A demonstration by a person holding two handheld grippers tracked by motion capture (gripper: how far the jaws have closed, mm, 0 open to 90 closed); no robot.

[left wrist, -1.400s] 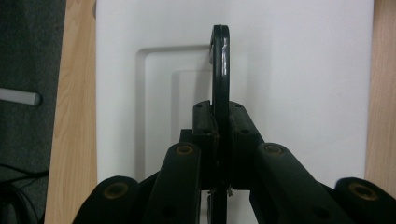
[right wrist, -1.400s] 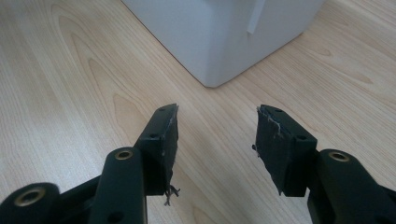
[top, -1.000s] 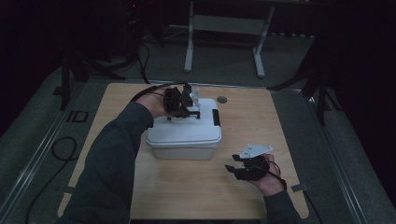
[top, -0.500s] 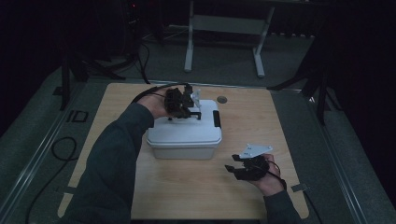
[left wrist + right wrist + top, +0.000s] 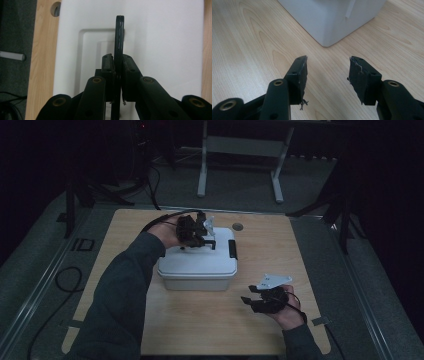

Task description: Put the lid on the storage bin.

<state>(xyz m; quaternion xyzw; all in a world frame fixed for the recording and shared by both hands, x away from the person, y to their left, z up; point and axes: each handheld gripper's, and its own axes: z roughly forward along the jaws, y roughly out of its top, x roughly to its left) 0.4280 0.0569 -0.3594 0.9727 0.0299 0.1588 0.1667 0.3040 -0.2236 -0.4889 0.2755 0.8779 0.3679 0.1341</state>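
Item: white rectangular plastic box (image 5: 196, 265) with a flat recessed lid, at bench centre. On the lid stands a thin black hinged handle (image 5: 119, 37), raised on edge. Judged light, rigid and smooth-walled, so slippery on its sides; the handle is the sensible place to take hold, at mid-span. A black side latch (image 5: 232, 248) sits at the box's 3 o'clock.

Left tongs (image 5: 118, 65): clenched on the handle, their jaws having just eased slightly apart, pads pressing both its faces.

Right tongs (image 5: 328, 71): released, nothing between them, resting at the box's 4 o'clock, over bare light wooden bench (image 5: 280, 245).

Surroundings: round cable hole (image 5: 237, 226) at 12 o'clock; no obstruction.
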